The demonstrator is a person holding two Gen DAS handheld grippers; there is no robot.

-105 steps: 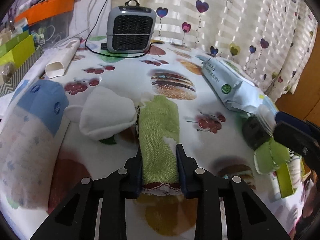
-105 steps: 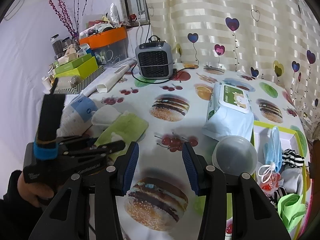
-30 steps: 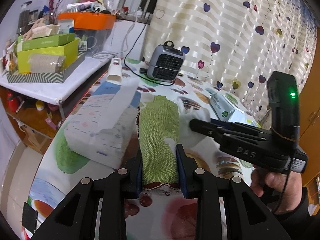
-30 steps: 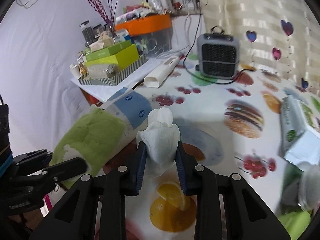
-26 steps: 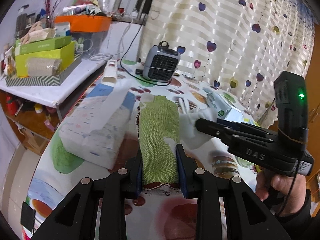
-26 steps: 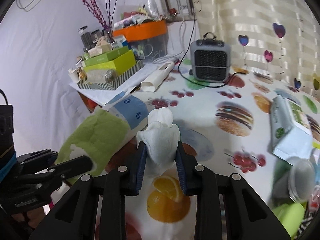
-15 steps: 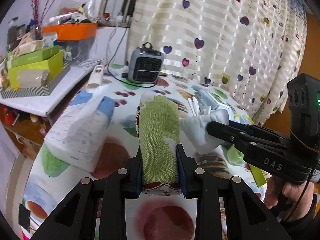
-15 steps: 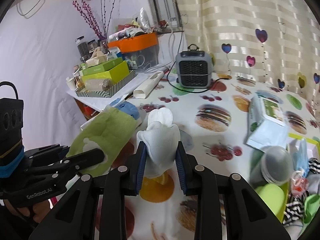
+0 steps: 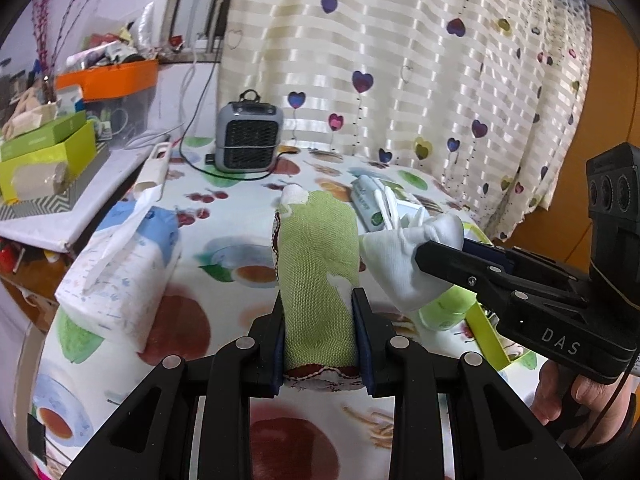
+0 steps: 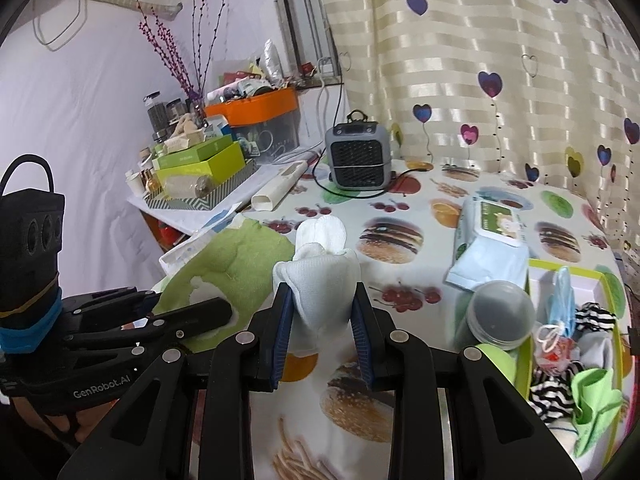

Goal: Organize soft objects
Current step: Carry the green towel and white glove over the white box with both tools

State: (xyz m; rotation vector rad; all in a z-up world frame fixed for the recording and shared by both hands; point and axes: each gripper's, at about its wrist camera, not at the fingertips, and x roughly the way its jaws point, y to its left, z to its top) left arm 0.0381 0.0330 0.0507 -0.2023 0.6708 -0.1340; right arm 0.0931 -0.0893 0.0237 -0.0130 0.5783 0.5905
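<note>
So both hands are busy here. The left gripper [image 9: 319, 334] is clamped on a rolled green woven cloth with a red stitched edge [image 9: 316, 272], sticking straight out toward 12 o'clock between the jaws, up off the table. The right gripper [image 10: 322, 336] is squeezed onto a bunched white fabric bundle [image 10: 320, 280], also held in the air.

In the right wrist view, the lime-green rimmed tray [image 10: 560, 270] sits at about 4 o'clock, already holding black-and-white striped fabric [image 10: 596, 316], a light blue face mask [image 10: 562, 300] and a bright green cloth [image 10: 596, 400].

A soft blue-and-white tissue pack [image 9: 120, 276] lies at 9 o'clock in the left view on the fruit-and-burger print tablecloth [image 9: 248, 208], and a small grey space heater [image 9: 248, 140] stands at the far edge.
</note>
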